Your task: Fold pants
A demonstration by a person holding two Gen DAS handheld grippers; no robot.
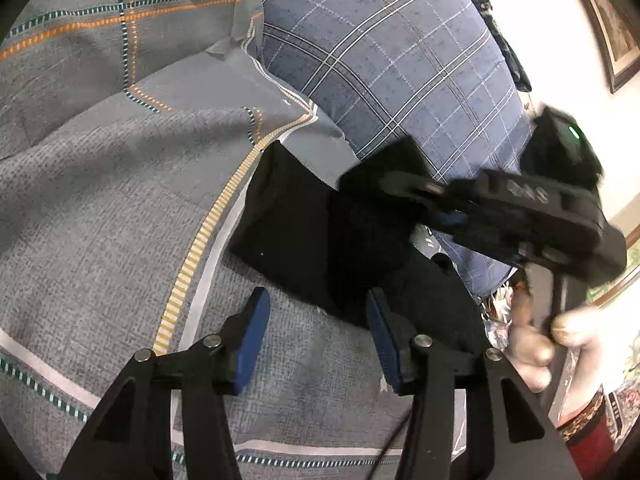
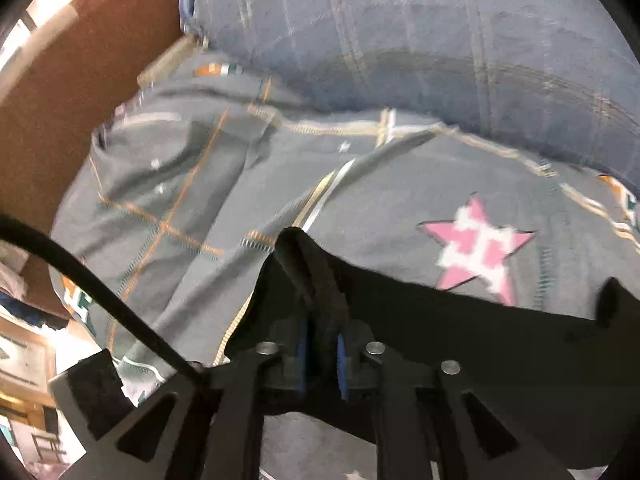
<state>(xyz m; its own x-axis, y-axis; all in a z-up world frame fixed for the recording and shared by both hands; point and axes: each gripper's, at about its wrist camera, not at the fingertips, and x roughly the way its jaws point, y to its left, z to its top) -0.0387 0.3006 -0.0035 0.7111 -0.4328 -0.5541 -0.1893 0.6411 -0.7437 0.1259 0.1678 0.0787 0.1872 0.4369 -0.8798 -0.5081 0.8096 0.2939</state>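
The black pants [image 1: 304,232] lie bunched on a grey bedspread [image 1: 100,208]. In the left wrist view my left gripper [image 1: 318,332] hovers at their near edge, open, with mostly bedspread showing between its blue pads [image 1: 254,336]. The right pad sits against the fabric's edge. Further right, a hand [image 1: 560,328] holds the right gripper's black housing [image 1: 532,216] over the pants. In the right wrist view my right gripper [image 2: 322,354] is shut on a raised fold of the pants [image 2: 316,280], and the rest of the pants [image 2: 500,344] spreads to the right.
A blue plaid pillow [image 1: 400,60] lies behind the pants. The bedspread carries a pink star patch [image 2: 476,248]. A brown headboard [image 2: 60,80] stands at the left of the right wrist view. Framed pictures [image 1: 616,28] hang on the wall to the right.
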